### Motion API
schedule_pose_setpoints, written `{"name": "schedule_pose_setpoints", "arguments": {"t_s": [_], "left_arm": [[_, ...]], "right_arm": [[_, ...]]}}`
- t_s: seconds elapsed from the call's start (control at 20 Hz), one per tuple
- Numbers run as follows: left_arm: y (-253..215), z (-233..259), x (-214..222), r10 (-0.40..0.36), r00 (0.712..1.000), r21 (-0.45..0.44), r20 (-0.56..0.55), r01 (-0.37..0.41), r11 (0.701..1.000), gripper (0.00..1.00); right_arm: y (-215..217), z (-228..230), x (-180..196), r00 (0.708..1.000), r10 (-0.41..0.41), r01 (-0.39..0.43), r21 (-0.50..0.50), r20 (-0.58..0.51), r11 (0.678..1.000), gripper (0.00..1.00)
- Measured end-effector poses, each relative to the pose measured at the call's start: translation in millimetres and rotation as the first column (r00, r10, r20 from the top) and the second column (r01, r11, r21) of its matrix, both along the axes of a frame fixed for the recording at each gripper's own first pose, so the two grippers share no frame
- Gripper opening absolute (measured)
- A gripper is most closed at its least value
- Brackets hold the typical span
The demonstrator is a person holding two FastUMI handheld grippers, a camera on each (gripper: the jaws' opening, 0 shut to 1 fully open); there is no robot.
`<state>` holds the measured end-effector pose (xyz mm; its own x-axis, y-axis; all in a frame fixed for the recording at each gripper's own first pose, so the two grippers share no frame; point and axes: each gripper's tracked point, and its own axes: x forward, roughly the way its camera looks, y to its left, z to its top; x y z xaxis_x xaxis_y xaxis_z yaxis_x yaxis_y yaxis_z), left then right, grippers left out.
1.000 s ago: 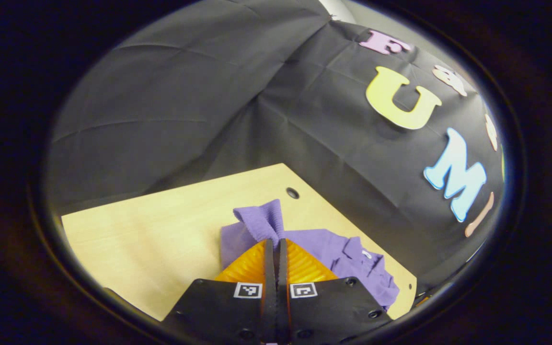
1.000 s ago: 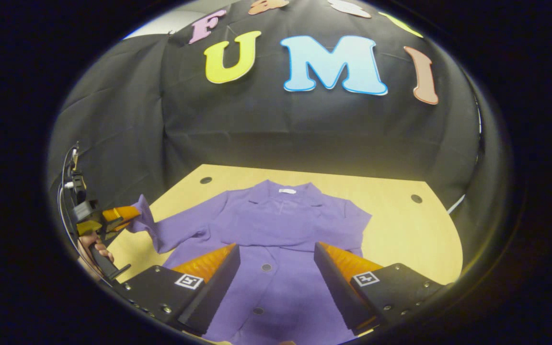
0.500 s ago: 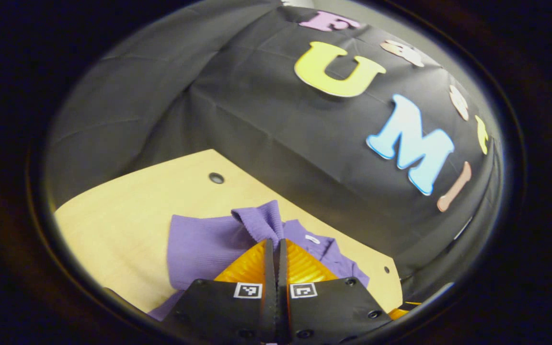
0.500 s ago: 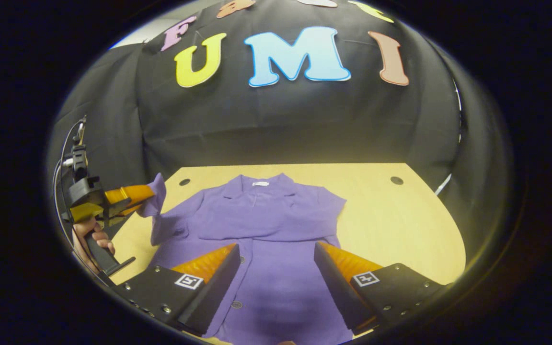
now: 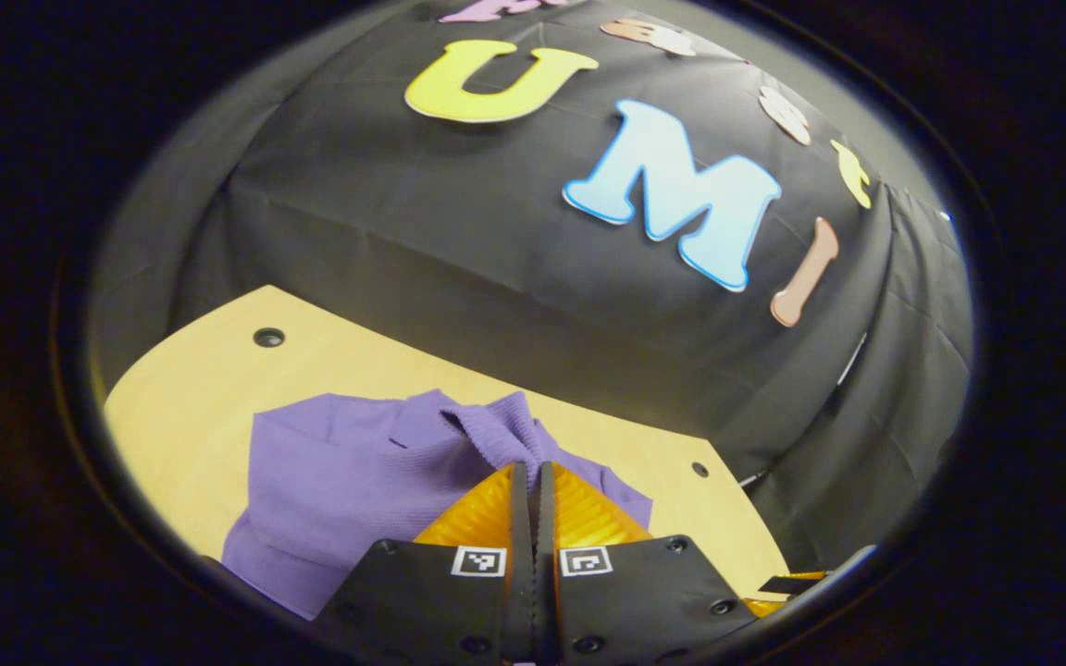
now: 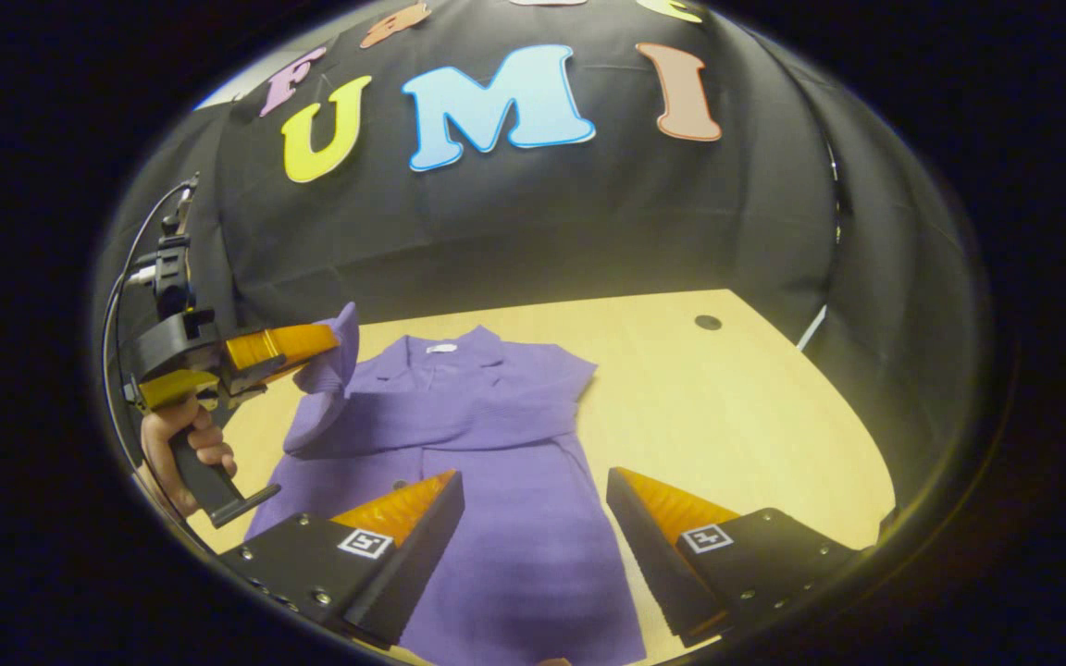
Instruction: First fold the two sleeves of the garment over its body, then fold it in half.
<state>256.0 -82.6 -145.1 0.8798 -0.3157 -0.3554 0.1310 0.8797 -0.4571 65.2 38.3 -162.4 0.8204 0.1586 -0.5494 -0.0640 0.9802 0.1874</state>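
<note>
- A staged recording booth, not a lived-in room: black cloth wall (image 6: 533,231) hangs creased behind the table and wraps round its sides.
- A pale wooden table (image 6: 727,416) stands right against that cloth, with round holes (image 6: 707,322) near its back edge.
- Left of the table, a hand (image 6: 183,442) grips a handheld gripper (image 6: 334,344) trailing cable, with printed square markers (image 5: 479,561) on the gripper bodies.

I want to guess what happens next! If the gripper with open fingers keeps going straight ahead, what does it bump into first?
Probably the purple garment: the right gripper points over its body on the table. Depth is hard to judge.
</note>
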Motion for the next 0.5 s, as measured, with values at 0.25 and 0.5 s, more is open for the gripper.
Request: {"name": "schedule_pose_setpoints", "arguments": {"t_s": [0.25,0.5], "left_arm": [[-54,-14,-1,-0.101,0.995,0.047,-0.018,0.102,0.994,0.07],[-88,-35,-2,-0.157,0.985,0.104,-0.064,0.163,0.981,0.07]], "right_arm": [[-21,-6,-4,1.0,-0.018,0.018,-0.02,0.0,1.0,0.97],[-33,-4,-7,1.0,-0.013,0.013,-0.019,0.012,1.0,0.97]]}}
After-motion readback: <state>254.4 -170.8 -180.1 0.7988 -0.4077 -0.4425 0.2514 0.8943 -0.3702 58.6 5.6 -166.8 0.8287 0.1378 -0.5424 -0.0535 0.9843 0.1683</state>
